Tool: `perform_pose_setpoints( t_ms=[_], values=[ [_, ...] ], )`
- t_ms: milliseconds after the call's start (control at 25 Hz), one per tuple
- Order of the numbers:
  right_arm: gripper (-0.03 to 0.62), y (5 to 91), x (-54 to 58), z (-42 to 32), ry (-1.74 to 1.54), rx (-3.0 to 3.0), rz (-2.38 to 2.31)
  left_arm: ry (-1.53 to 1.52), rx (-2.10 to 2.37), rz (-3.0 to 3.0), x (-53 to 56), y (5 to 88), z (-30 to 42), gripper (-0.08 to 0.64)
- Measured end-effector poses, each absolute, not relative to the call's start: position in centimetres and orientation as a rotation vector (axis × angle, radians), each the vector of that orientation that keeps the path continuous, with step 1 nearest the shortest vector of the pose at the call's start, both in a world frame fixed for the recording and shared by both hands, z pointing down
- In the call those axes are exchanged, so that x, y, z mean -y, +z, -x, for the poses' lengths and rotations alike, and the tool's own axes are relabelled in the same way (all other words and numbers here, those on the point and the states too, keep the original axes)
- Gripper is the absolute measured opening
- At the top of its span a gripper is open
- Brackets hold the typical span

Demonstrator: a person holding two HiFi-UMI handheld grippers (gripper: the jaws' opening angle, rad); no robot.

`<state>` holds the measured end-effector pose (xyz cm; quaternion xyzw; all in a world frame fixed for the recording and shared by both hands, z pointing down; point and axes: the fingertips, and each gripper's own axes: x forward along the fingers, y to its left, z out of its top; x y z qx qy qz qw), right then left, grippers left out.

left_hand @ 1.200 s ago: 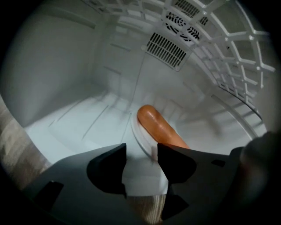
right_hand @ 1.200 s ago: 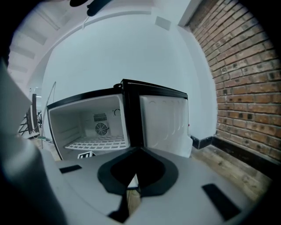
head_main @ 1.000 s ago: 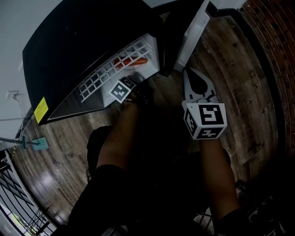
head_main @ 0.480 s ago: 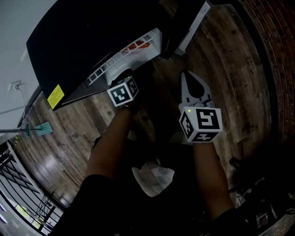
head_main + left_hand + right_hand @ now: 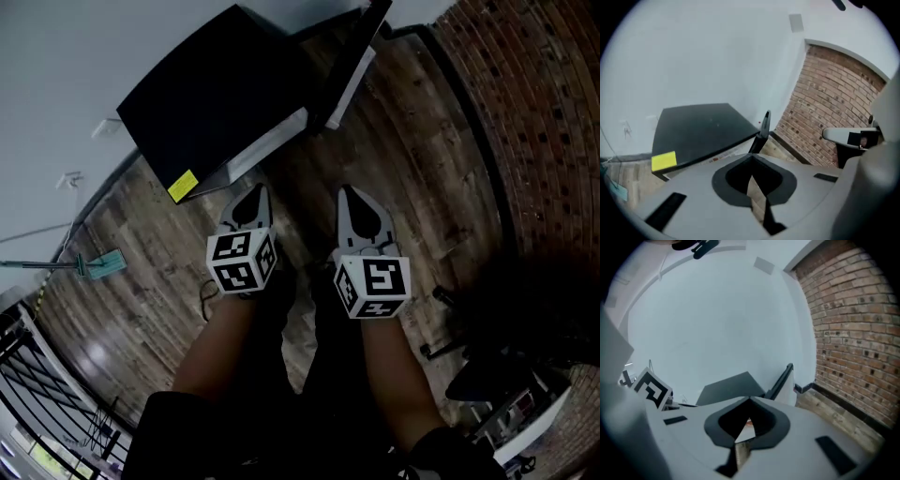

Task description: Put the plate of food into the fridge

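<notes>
A red brick wall (image 5: 548,122) runs down one side, with a dark skirting (image 5: 489,164) at its foot. Worn wood-plank floor (image 5: 422,150) spreads out from it. A plain white wall (image 5: 66,66) meets the brick at the corner. Far across from the brick stand a teal mop (image 5: 97,265) and black railings (image 5: 37,394).

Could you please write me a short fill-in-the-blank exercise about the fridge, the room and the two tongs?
The fridge is ____ in colour. The sticker on it is ____. The wall on the person's right is built of ____. The left tongs and the right tongs are both shut and hold ____.
Missing words: black; yellow; brick; nothing.
</notes>
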<state>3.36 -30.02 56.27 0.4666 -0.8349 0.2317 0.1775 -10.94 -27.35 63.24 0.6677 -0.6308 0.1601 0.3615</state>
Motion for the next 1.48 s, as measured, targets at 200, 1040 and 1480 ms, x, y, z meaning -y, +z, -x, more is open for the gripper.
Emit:
perform_pose_setpoints(
  t_ms=[200, 1040, 1480],
  values=[
    [0.012, 39.5, 28.9, -2.2, 0.596, 2.422, -1.384, 0.435, 1.644, -1.802, 26.8, 46.1, 10.5, -0.005],
    [0.012, 5.3, 26.3, 8.1, 0.154, 2.793, -1.523, 0.053, 1.794, -2.274, 25.8, 7.8, 16.5, -0.005],
    [0.012, 5.3, 25.3, 9.5, 0.139, 2.803, -1.534, 0.040, 1.747, -2.294, 25.5, 7.9, 17.2, -0.005]
  ],
)
